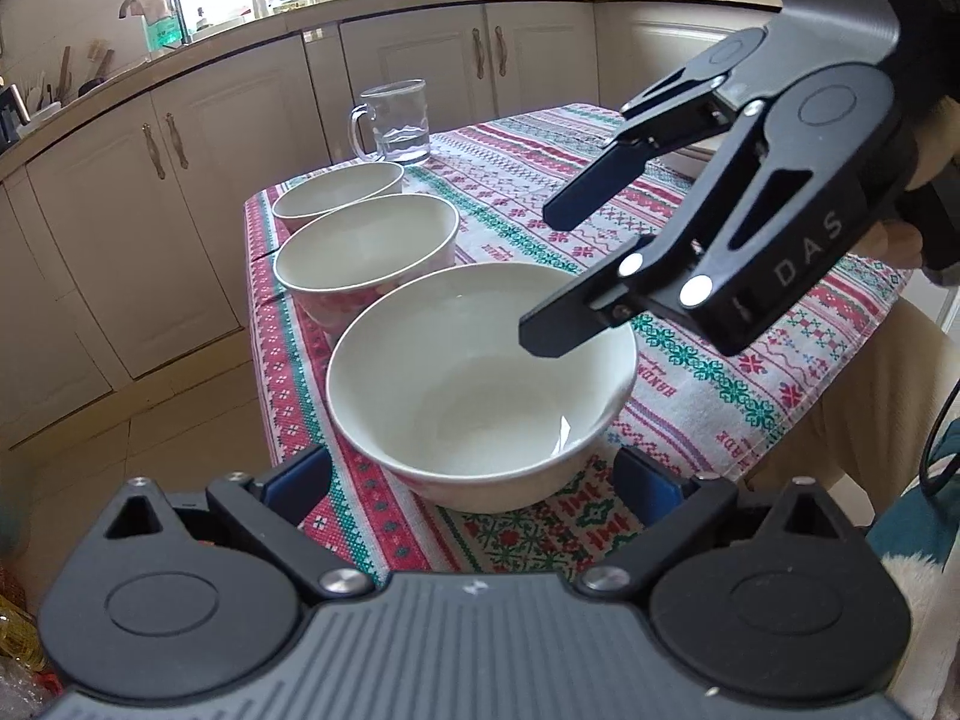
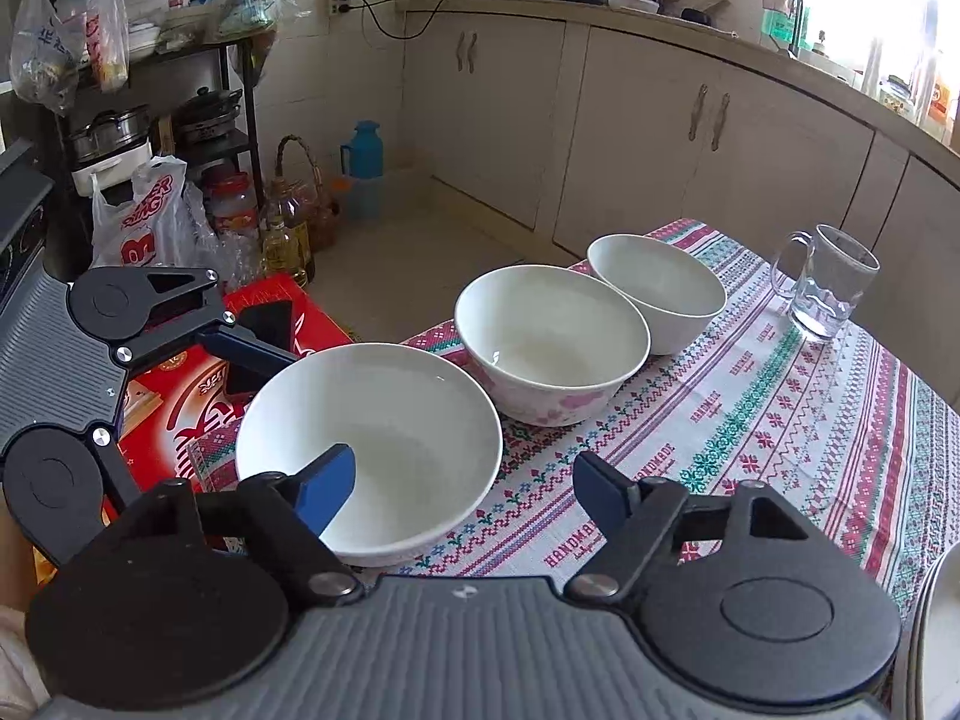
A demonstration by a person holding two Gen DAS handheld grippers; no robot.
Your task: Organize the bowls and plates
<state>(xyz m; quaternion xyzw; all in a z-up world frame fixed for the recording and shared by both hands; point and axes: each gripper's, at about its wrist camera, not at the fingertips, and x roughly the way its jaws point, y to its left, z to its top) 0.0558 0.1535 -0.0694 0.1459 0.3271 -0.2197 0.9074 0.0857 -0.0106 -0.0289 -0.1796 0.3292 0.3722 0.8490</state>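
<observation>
Three bowls (image 2: pixel 369 450) are lined on the patterned-cloth counter (image 2: pixel 780 420), kitchen cabinets (image 2: pixel 720 150) behind; both tools, left (image 1: pixel 474 480) and right (image 2: pixel 462 492), are held released, nothing grasped

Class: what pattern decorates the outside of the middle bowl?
Pink flowers on white, on the middle bowl, best seen from the right wrist view.

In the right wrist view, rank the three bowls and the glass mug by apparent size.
1. Plain white bowl, nearest the camera, so nearness may flatter it.
2. Pink-flowered bowl.
3. Far white bowl.
4. Glass mug.
</observation>
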